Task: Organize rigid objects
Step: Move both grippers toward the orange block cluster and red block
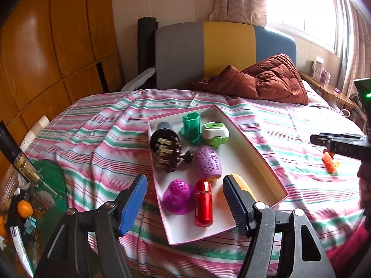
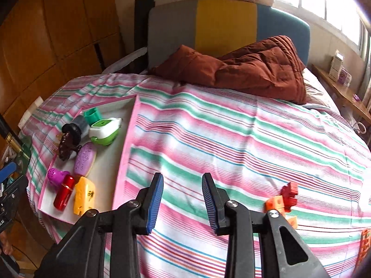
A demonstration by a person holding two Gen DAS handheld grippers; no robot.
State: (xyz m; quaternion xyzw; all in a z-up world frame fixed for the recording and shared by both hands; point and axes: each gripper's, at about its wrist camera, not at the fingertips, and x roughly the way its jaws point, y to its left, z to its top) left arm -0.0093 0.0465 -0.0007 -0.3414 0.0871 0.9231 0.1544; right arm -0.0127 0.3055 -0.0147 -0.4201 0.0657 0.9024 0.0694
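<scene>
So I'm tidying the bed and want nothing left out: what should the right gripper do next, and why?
Probably move the right gripper, open and empty, toward the orange and red plastic block toy. It lies loose on the striped bedspread, while the other items already sit in the shallow pink-edged box.

In the left wrist view, the left tool's right finger [image 1: 234, 199] covers most of the yellow piece [image 1: 243, 183] in the tray [image 1: 259, 162]. The right tool [image 1: 324, 140] is cut off by the frame's right edge, so its jaw gap cannot be read there. In the right wrist view, an orange grid-like item [image 2: 365, 243] is clipped at the right edge and too blurred to identify.
</scene>
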